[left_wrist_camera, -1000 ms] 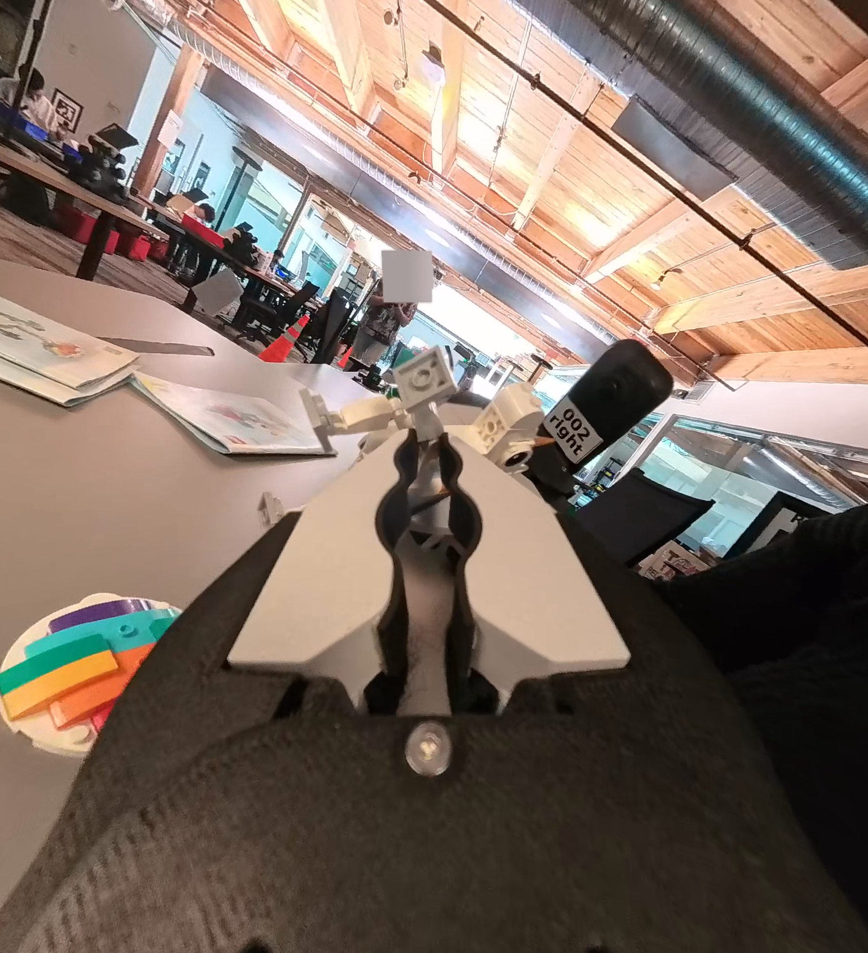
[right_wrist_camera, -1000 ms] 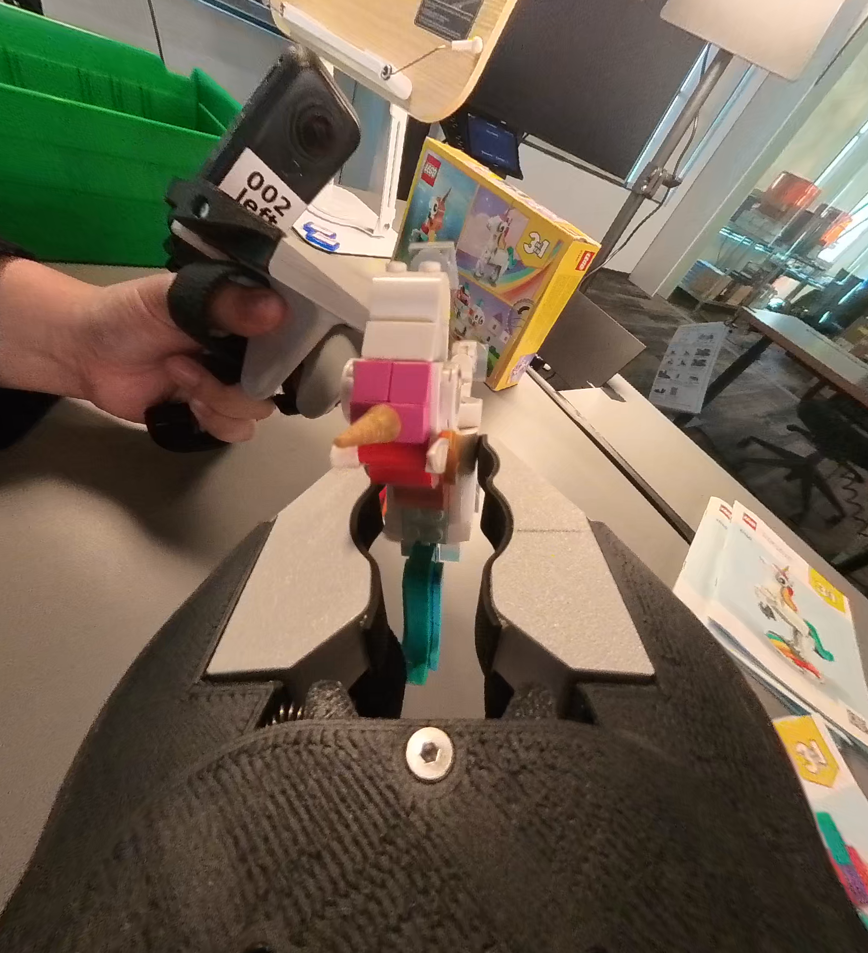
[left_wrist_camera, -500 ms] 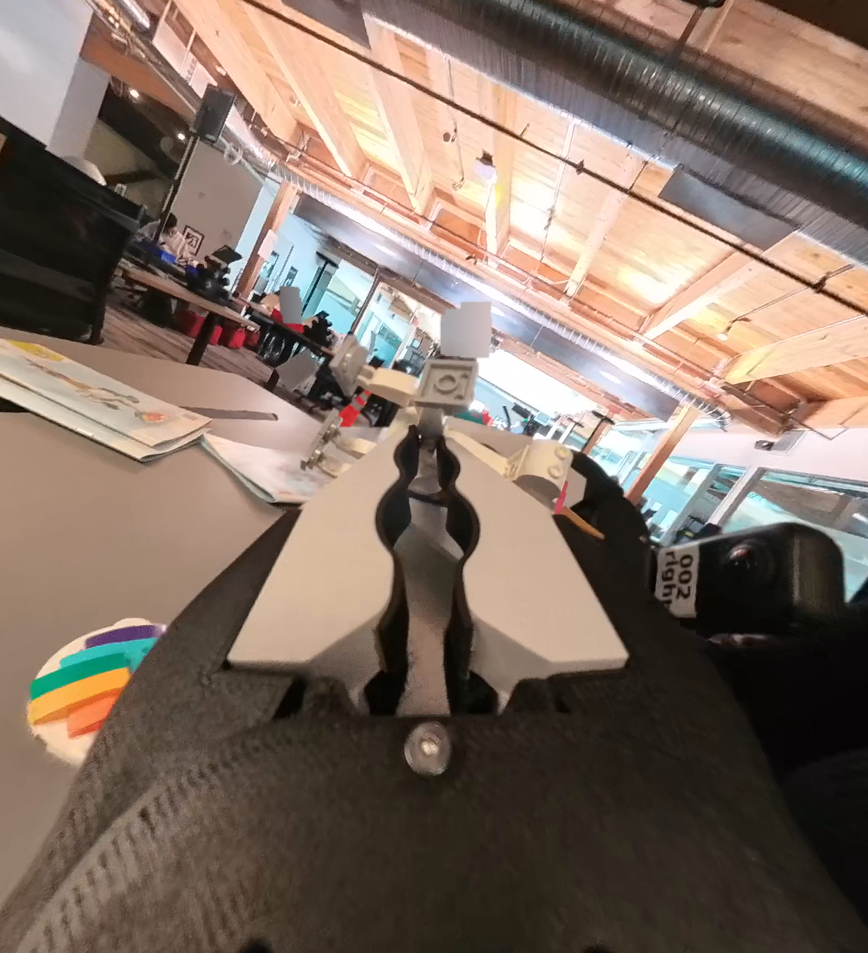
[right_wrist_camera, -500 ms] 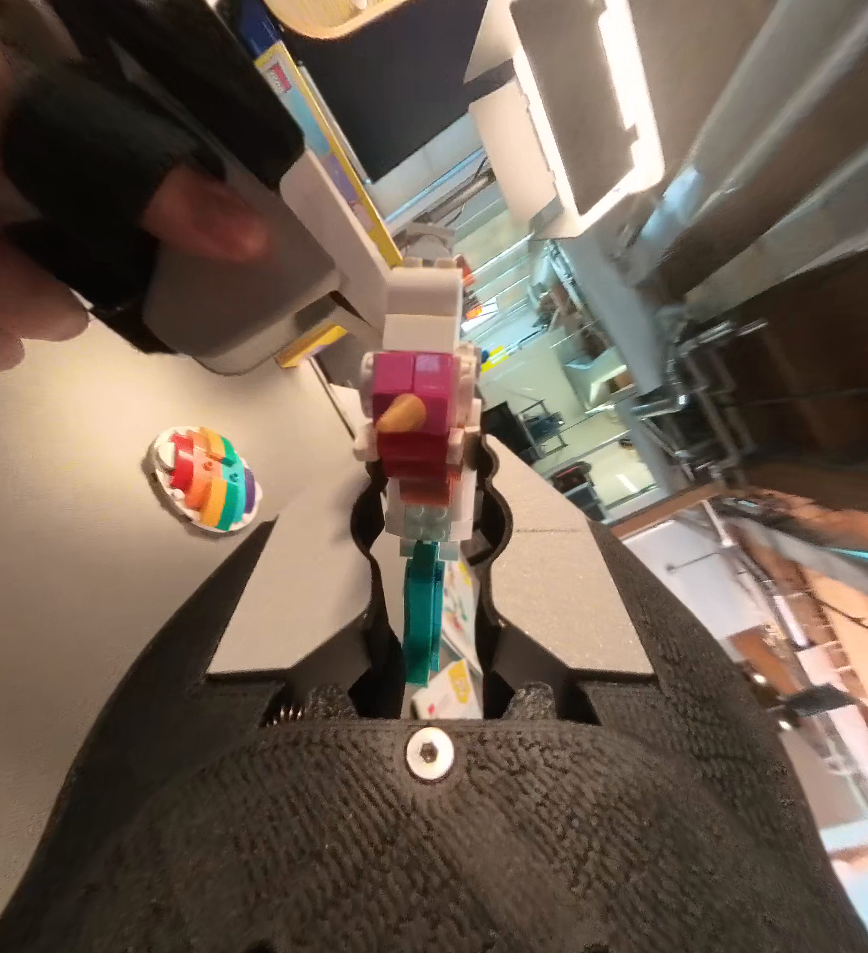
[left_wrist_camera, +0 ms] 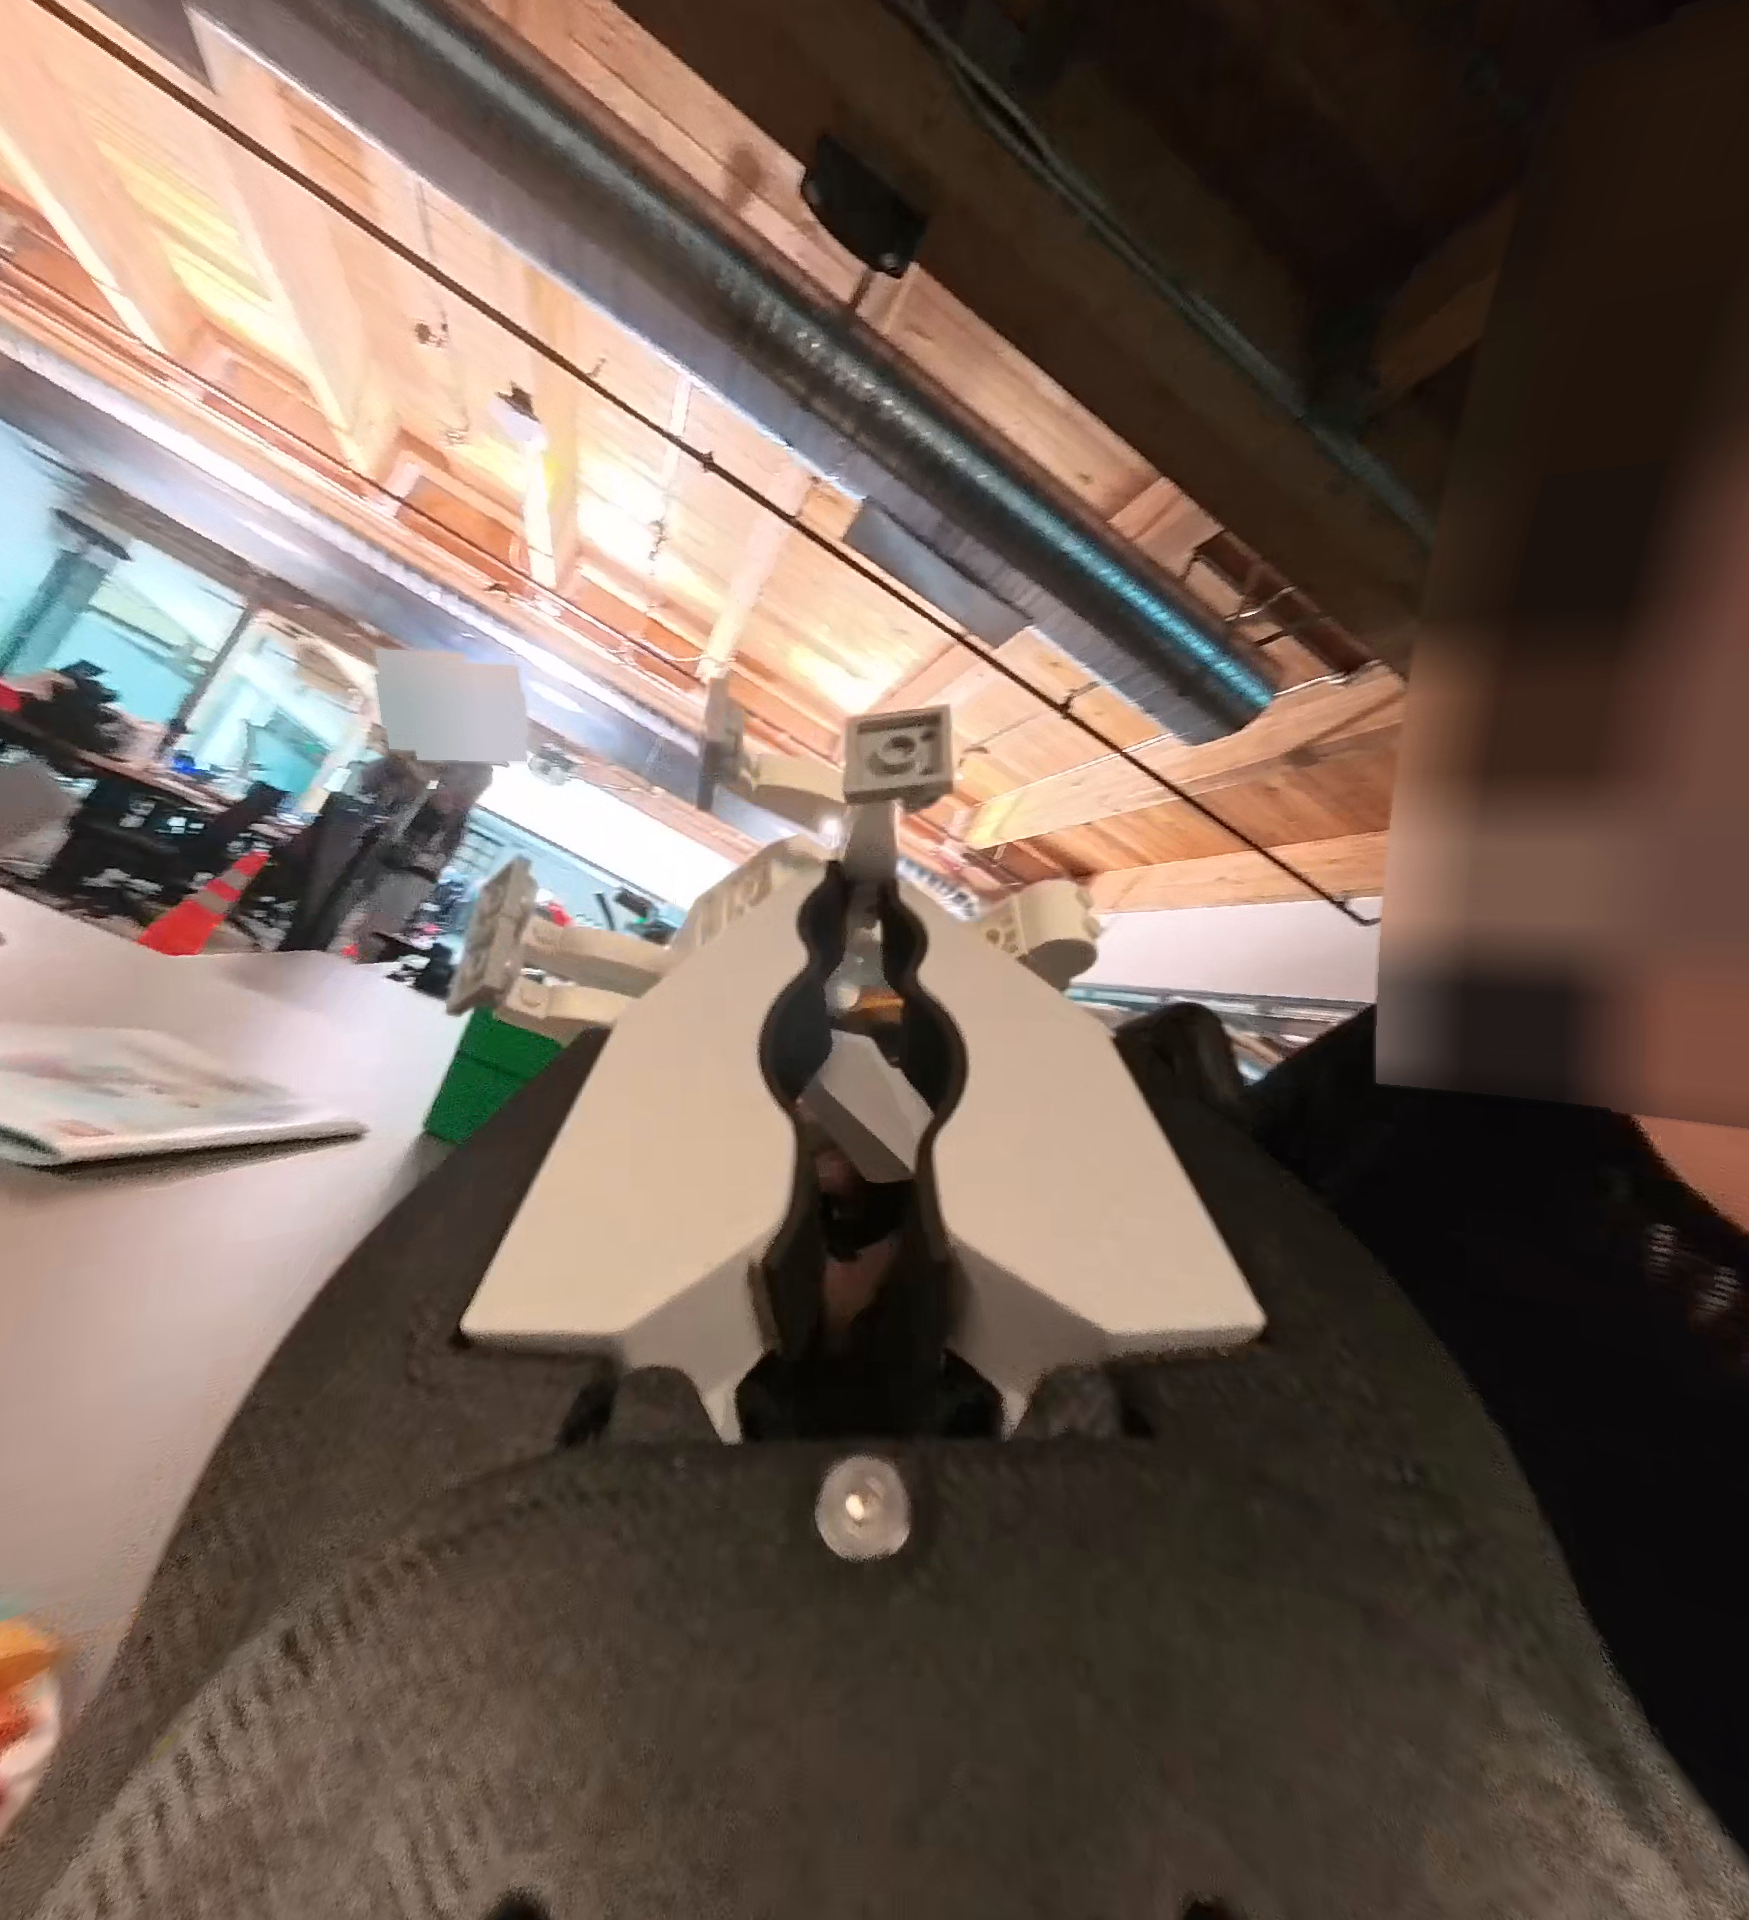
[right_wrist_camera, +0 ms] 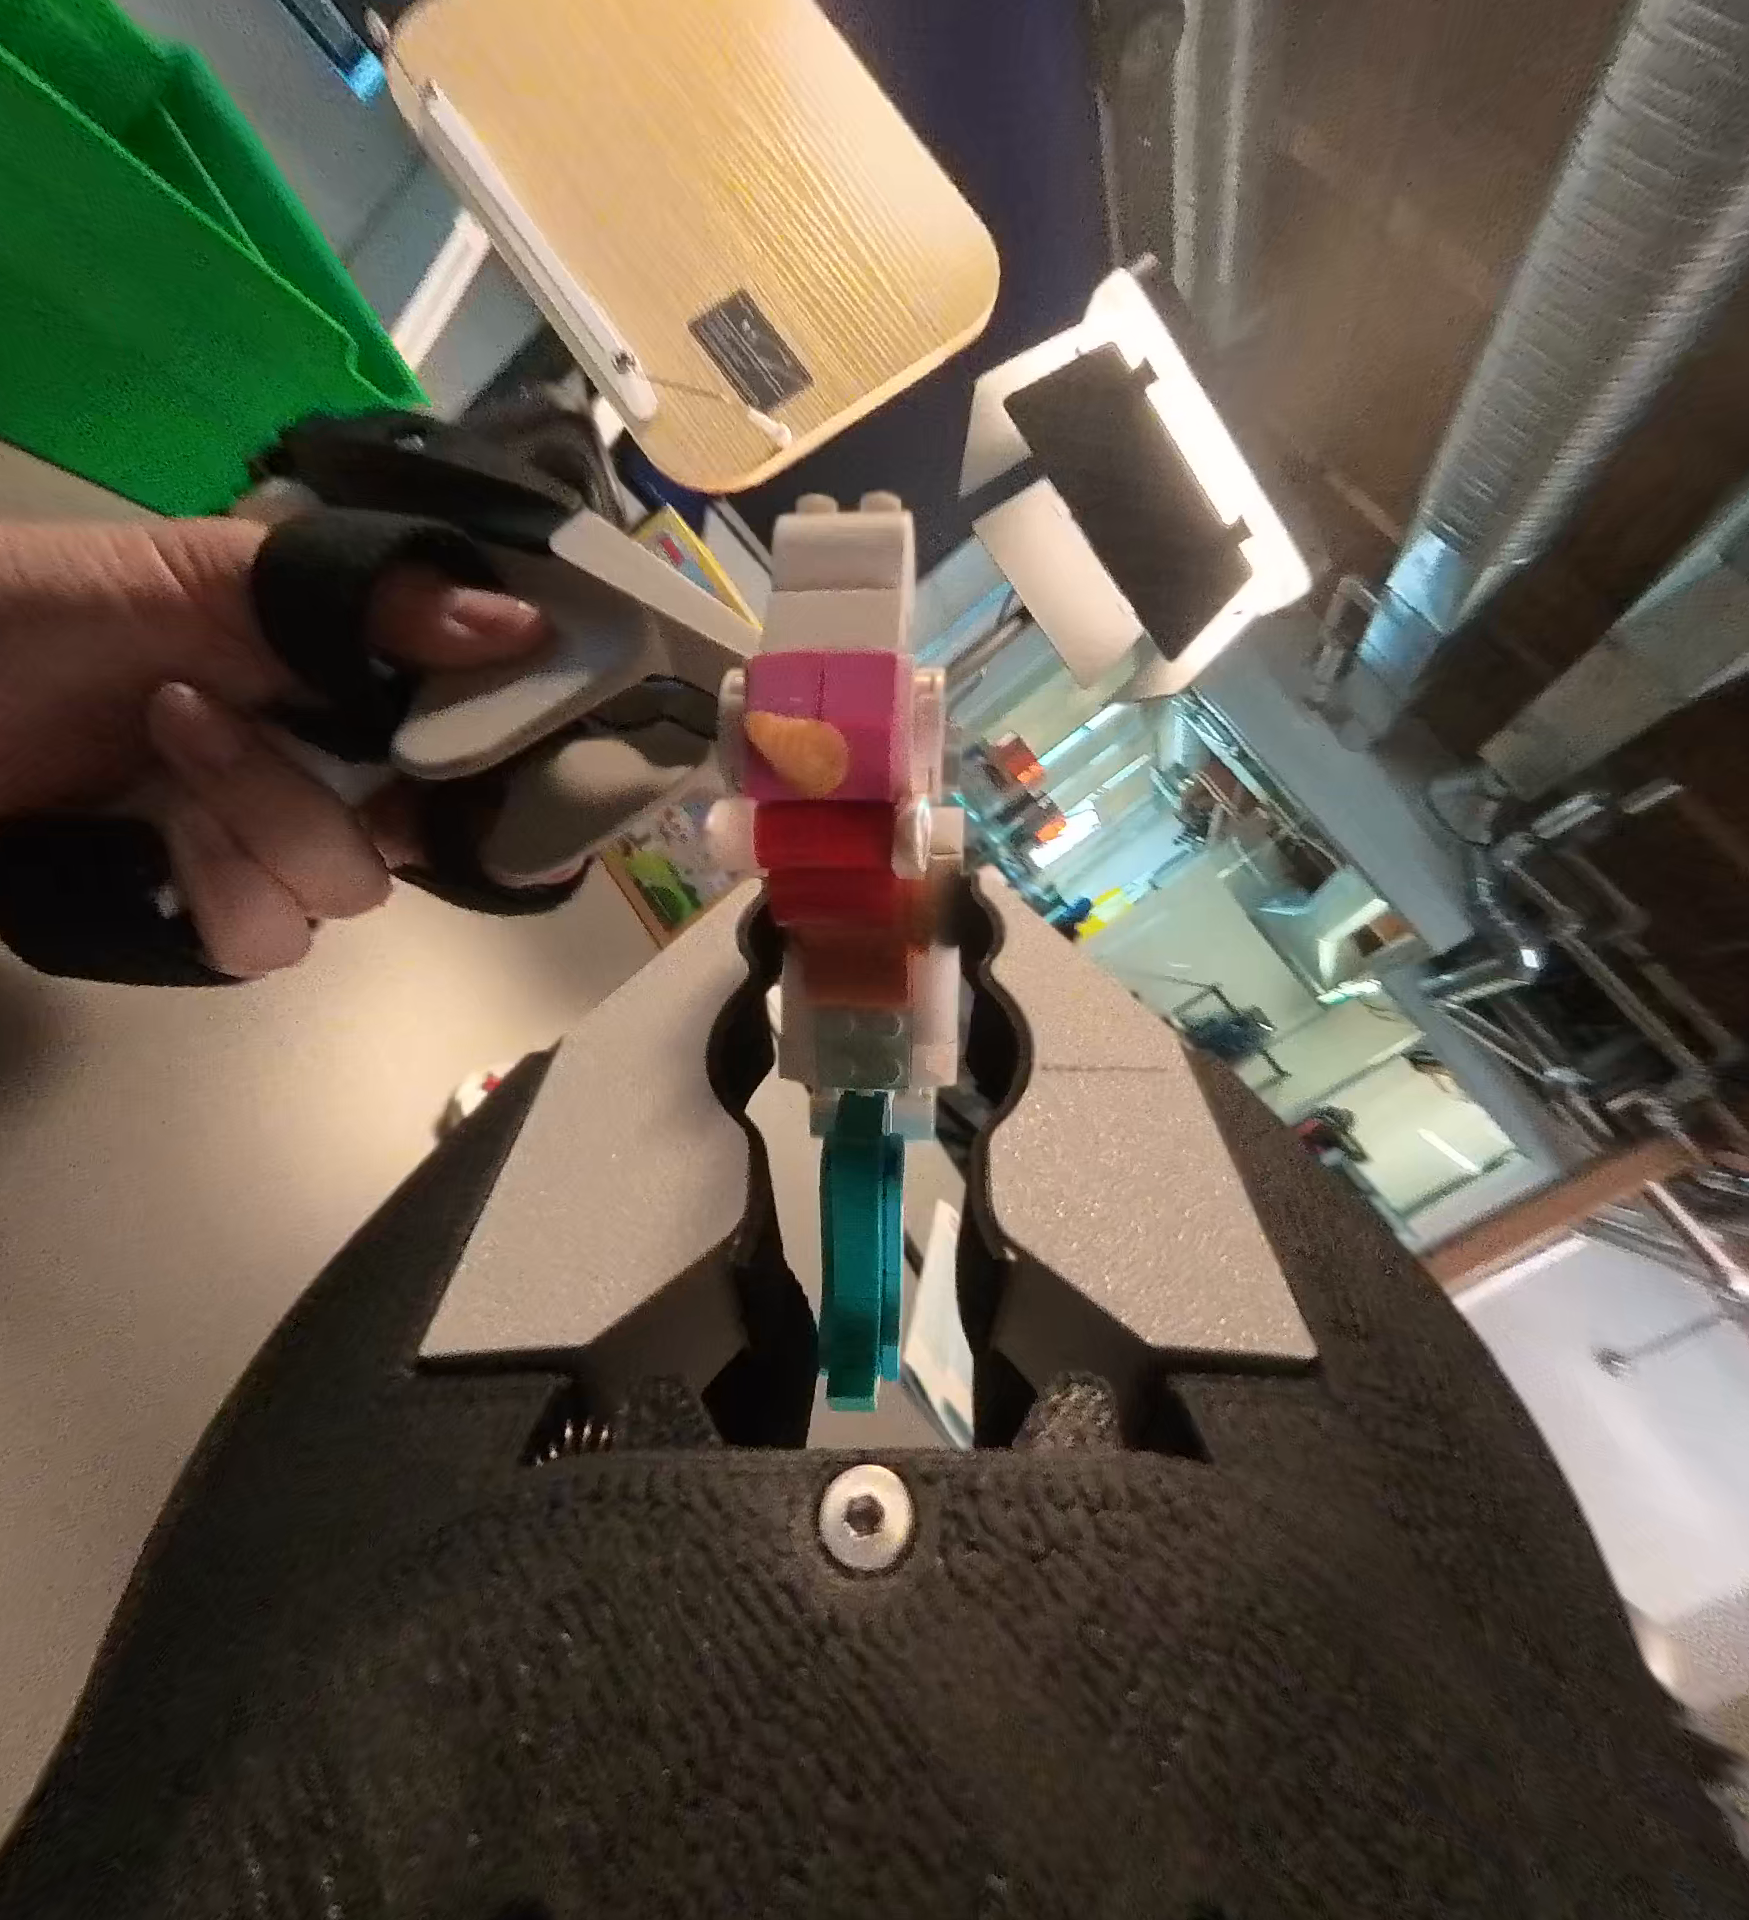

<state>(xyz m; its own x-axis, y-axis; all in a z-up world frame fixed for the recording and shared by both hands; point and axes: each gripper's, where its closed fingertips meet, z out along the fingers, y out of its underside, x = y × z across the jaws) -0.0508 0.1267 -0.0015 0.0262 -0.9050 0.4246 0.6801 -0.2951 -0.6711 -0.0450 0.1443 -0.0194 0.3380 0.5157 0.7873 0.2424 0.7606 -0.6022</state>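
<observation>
R gripper [right_wrist_camera: 865, 925] clamped on brick unicorn [right_wrist_camera: 839, 831] at body, teal tail toward cam. L gripper [left_wrist_camera: 865, 894] nearly closed, pinching one white leg [left_wrist_camera: 875, 831] of same model. Model held in air above grey table [right_wrist_camera: 174, 1143]. Booklet [left_wrist_camera: 111, 1091] on table, L side.

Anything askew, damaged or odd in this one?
Nothing looks broken or spilled. The brick unicorn is held clear of the table in both tongs: right tongs on its body, left tongs on a white leg. Both views are steeply tilted and blurred.
</observation>
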